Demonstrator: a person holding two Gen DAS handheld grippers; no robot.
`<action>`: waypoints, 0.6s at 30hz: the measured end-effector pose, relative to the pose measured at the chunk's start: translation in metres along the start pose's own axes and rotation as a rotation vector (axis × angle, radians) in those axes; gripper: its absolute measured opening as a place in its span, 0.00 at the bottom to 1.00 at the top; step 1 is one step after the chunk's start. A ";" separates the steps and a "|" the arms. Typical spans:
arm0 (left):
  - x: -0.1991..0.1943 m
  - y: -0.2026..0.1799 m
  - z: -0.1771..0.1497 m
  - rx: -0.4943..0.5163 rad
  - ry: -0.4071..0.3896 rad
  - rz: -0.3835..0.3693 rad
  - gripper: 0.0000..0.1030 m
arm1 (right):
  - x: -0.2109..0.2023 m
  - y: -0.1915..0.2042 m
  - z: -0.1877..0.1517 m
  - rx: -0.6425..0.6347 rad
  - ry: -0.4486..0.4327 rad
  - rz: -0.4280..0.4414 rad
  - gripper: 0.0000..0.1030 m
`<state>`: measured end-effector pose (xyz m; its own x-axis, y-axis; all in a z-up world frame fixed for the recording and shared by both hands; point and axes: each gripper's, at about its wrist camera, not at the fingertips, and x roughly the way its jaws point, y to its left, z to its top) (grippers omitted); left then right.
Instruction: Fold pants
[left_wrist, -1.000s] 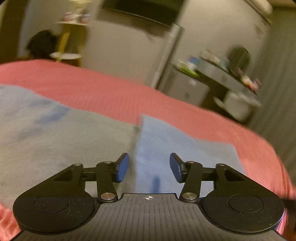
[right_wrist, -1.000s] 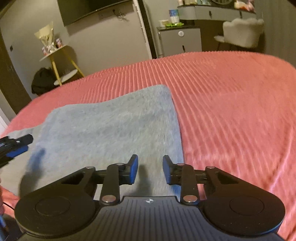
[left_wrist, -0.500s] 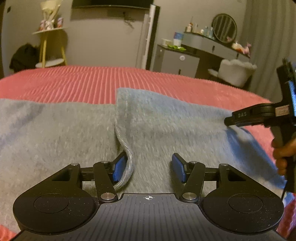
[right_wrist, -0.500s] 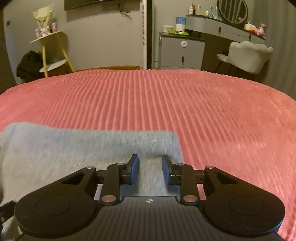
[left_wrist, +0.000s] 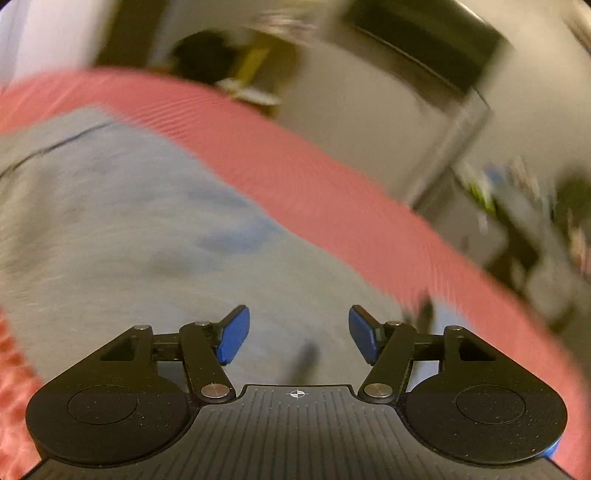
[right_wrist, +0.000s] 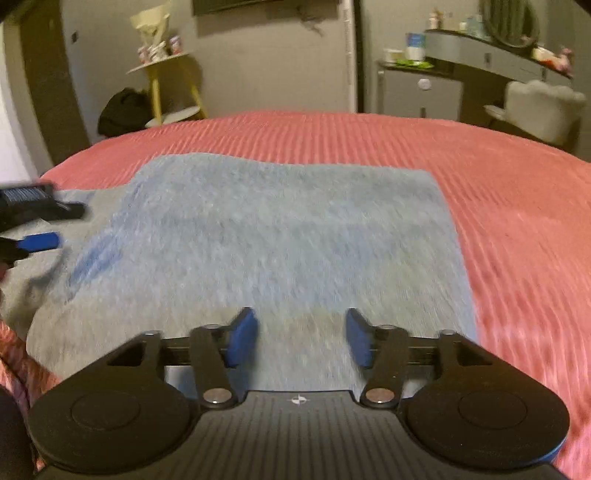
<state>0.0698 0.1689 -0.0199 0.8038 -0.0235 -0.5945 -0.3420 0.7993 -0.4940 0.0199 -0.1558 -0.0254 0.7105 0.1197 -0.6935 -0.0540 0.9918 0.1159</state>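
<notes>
On bed (right_wrist: 517, 206) near edge: pants (right_wrist: 280, 236) part-folded | left hand-held gripper (left_wrist: 295, 334), right hand-held gripper (right_wrist: 301, 338) both wide (empty) | risk: snagging one layer skews fold.

Right tongs (right_wrist: 301, 338) spread, empty, over grey pants (right_wrist: 280, 236) flat on red bedspread (right_wrist: 517, 206).

Pants (right_wrist: 280, 236) flat on bed (right_wrist: 517, 206); left gripper (right_wrist: 35, 225) at left.
</notes>
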 end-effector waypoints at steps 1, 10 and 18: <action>-0.006 0.021 0.013 -0.097 0.009 -0.011 0.66 | -0.003 -0.002 -0.004 0.016 -0.005 0.006 0.67; -0.069 0.179 0.049 -0.430 -0.073 0.067 0.67 | 0.002 0.004 -0.010 0.039 -0.016 0.041 0.95; -0.029 0.218 0.052 -0.513 -0.051 -0.040 0.68 | 0.009 0.005 -0.008 0.049 -0.017 0.032 0.96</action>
<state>-0.0028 0.3749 -0.0773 0.8395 -0.0091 -0.5433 -0.4946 0.4009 -0.7711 0.0204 -0.1496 -0.0370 0.7210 0.1504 -0.6764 -0.0427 0.9839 0.1733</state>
